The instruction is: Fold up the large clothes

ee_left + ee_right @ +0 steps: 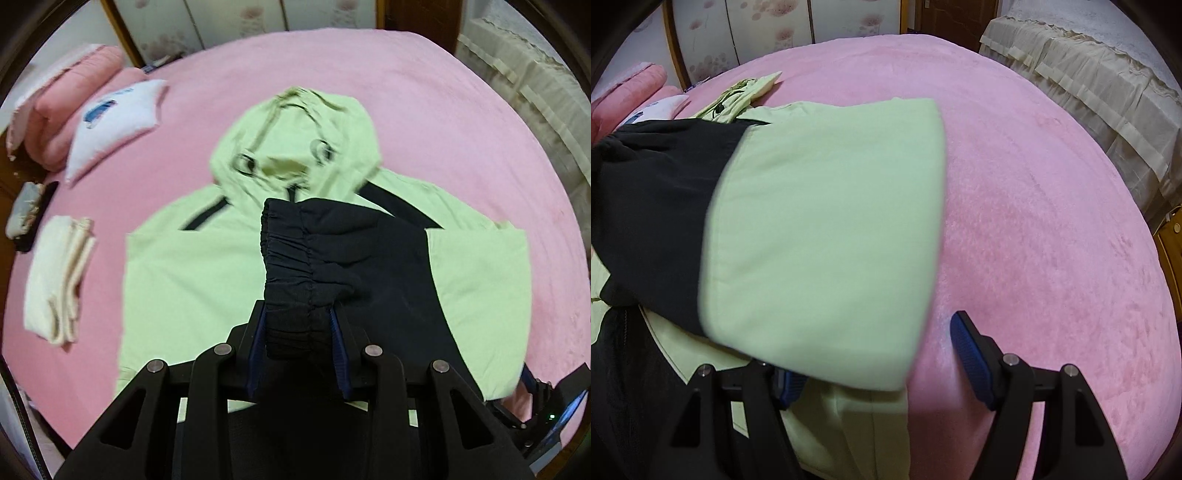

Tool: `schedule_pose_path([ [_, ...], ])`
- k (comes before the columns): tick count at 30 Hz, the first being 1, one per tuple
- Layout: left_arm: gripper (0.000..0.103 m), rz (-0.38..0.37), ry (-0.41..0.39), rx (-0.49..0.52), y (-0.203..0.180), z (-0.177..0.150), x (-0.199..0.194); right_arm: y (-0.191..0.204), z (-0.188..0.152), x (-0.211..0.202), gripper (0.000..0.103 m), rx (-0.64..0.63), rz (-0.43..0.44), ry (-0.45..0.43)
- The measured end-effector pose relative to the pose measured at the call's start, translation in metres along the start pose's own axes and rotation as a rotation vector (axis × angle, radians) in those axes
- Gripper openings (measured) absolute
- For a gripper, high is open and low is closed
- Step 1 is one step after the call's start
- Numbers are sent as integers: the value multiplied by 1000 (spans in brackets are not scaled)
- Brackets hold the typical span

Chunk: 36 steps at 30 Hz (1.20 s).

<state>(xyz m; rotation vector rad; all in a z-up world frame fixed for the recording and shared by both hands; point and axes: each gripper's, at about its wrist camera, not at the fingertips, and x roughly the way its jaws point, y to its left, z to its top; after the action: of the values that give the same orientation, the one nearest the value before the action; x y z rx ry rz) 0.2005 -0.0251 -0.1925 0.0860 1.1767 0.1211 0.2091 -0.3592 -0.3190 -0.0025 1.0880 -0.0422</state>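
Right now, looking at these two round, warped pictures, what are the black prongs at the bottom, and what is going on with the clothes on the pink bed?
The prongs are two-finger grippers that a person holds, one in each hand. A wide-angle camera on each looks along its fingers, which bends the picture. In the left-hand view, the left gripper is shut on the dark elastic cuff of a light green hooded jacket spread on the pink bedspread. Folded cream cloth and a white pillow lie to the side. In the right-hand view, the right gripper is open, with the green sleeve lying over one finger.
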Motion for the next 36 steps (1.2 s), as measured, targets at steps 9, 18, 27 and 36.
schedule_pose_path([
  [9,30,61,20,-55,57,-6,4,0,0,-1,71,10,-8,-5],
  [18,30,180,51,-10,76,-24,53,-45,-6,-3,71,409,81,-21],
  [27,48,256,169,-30,97,-40,108,-38,9,-31,71,308,27,-32],
  [36,55,-120,53,-154,73,-35,67,56,56,-35,18,128,450,-47],
])
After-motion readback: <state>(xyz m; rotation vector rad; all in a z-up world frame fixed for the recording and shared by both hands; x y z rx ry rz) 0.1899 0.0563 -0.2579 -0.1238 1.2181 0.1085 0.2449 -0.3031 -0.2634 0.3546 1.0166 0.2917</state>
